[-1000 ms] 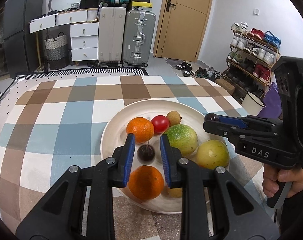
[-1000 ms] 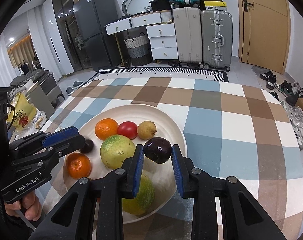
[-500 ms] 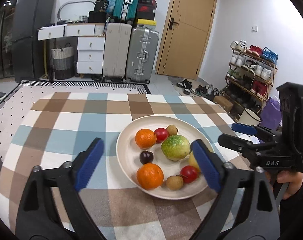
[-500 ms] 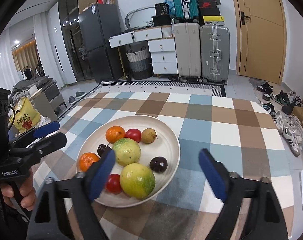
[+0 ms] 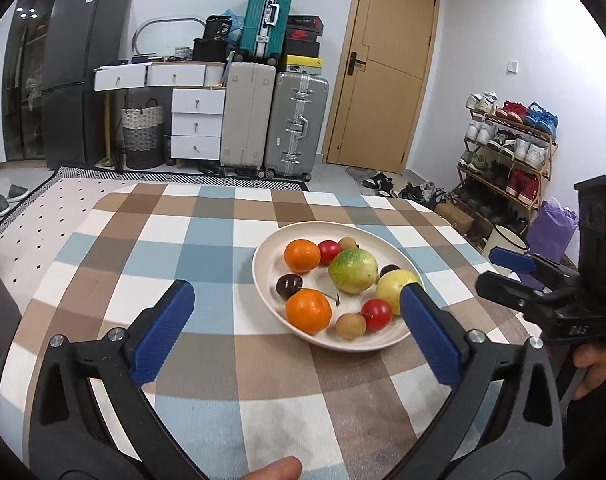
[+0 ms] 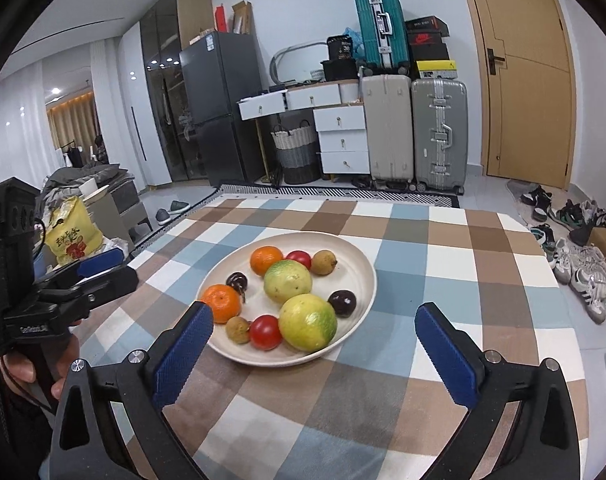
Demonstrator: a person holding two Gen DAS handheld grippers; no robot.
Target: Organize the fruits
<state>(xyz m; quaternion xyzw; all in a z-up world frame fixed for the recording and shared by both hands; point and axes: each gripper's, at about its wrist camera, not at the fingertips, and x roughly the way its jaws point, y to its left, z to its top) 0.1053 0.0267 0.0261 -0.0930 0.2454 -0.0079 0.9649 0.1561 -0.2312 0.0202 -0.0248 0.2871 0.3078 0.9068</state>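
Fruits (image 6: 287, 300) all sit heaped on the plate (image 6: 359, 264) at bench (image 6: 443, 280) centre, both hand-held grippers, left (image 5: 299, 332) and right (image 6: 315, 344), jaws opening and empty; risk: round fruit at 6 o'clock rim rolls off if nudged.

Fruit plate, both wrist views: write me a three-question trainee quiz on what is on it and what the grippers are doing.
1. True or false: all the fruit lies on the plate, none on the checked tablecloth.
2. Which fruit lies between the two dark plums in the right wrist view? A) an orange B) the upper green-yellow fruit C) a red tomato
3. Fill in: neither the left gripper nor the right gripper holds any ____.

Key: 1 true. 2 B; it sits between the left plum and the right plum. 3 fruit; both gripper jaws are opening, nothing between them.
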